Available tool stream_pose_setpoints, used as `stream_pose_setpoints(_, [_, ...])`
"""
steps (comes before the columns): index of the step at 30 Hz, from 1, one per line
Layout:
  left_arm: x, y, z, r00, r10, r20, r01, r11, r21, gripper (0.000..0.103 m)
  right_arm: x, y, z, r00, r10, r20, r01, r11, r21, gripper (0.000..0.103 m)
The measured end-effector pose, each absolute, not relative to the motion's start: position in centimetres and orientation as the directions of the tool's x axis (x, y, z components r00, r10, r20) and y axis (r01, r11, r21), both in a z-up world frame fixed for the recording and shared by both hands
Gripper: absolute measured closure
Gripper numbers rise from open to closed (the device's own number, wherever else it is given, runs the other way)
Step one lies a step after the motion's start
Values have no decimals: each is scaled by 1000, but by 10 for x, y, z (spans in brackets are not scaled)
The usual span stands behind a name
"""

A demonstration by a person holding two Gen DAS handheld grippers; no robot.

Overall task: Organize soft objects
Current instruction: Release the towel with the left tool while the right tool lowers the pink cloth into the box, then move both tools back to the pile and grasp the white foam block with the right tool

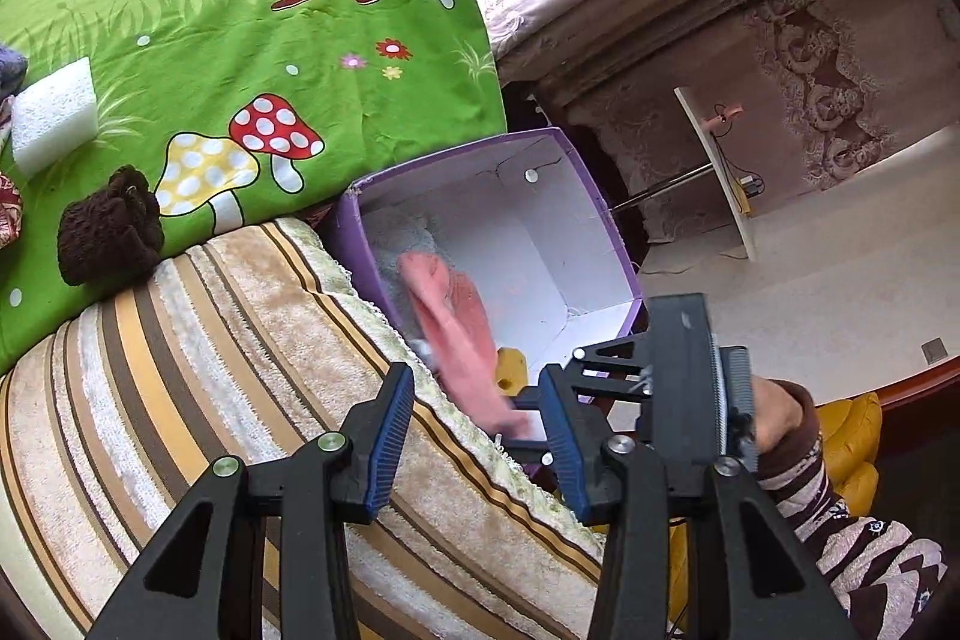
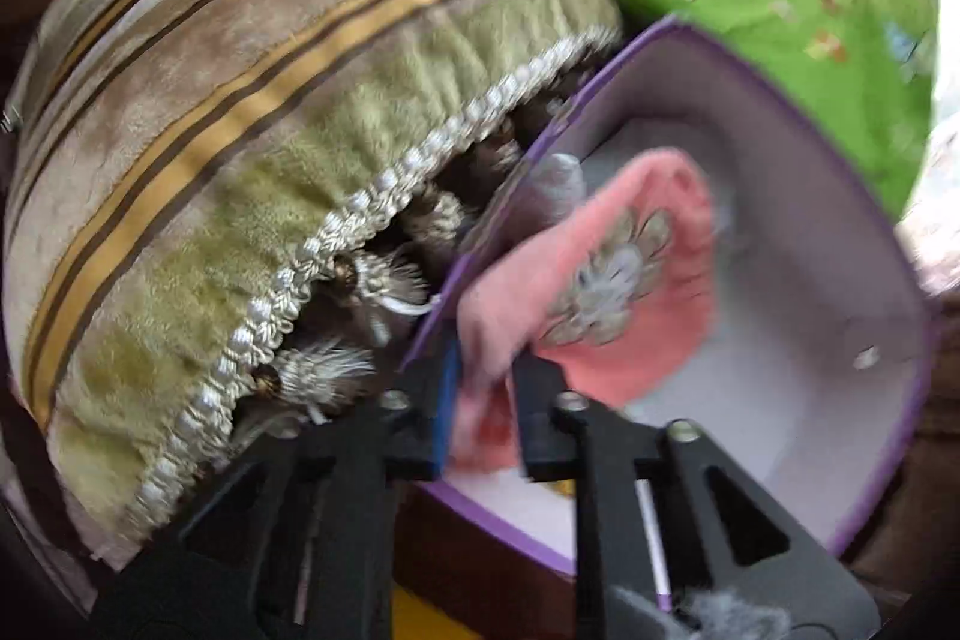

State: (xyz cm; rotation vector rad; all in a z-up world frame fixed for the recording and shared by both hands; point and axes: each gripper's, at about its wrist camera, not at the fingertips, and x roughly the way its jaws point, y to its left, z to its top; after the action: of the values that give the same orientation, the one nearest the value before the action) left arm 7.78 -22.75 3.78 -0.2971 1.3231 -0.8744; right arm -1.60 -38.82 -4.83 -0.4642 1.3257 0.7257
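Note:
A purple box (image 1: 591, 196) with a white inside stands beside the bed, and also shows in the right wrist view (image 2: 864, 214). My right gripper (image 2: 483, 400) is shut on a pink cloth (image 2: 630, 280) with a flower patch, holding it over the box's near wall. The pink cloth (image 1: 456, 316) hangs into the box in the left wrist view, with the right gripper (image 1: 684, 388) behind it. My left gripper (image 1: 474, 436) is open and empty above the striped blanket (image 1: 210, 370). A brown knitted item (image 1: 111, 235) and a white foam block (image 1: 54, 112) lie on the green sheet (image 1: 240, 40).
A white fluffy item (image 1: 399, 229) and a yellow object (image 1: 512, 369) lie in the box. A tasselled striped cover (image 2: 240, 160) drapes over the bed edge next to the box. A yellow stool (image 1: 852, 436) stands under the right hand. Curtains and a white stand (image 1: 717, 172) are behind.

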Motion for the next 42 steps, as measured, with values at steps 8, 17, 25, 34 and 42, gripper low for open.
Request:
stream_pose_setpoints(8, [83, -218, 41, 15, -721, -693, 378, 646, -663, 58, -16, -447, -16, 165, 348, -923, -522, 825, 217, 30])
stream_pose_setpoints(17, [87, -189, 62, 131, -754, -643, 369, 639, -675, 58, 49, -464, -55, 228, 199, -953, -221, 964, 148, 29])
stream_pose_setpoints(25, [91, -157, 72, 212, -756, -619, 359, 649, -670, 58, 75, -418, -114, 33, 75, -997, -376, 925, 58, 29])
stream_pose_setpoints(34, [91, -110, 68, 316, -719, -619, 328, 695, -640, 58, 78, -415, -123, 52, -48, -997, -402, 913, -65, 16])
stream_pose_setpoints(42, [102, -35, 61, 449, -630, -634, 199, 762, -616, 58, 67, -444, -61, 160, -19, -987, -312, 948, -69, 15])
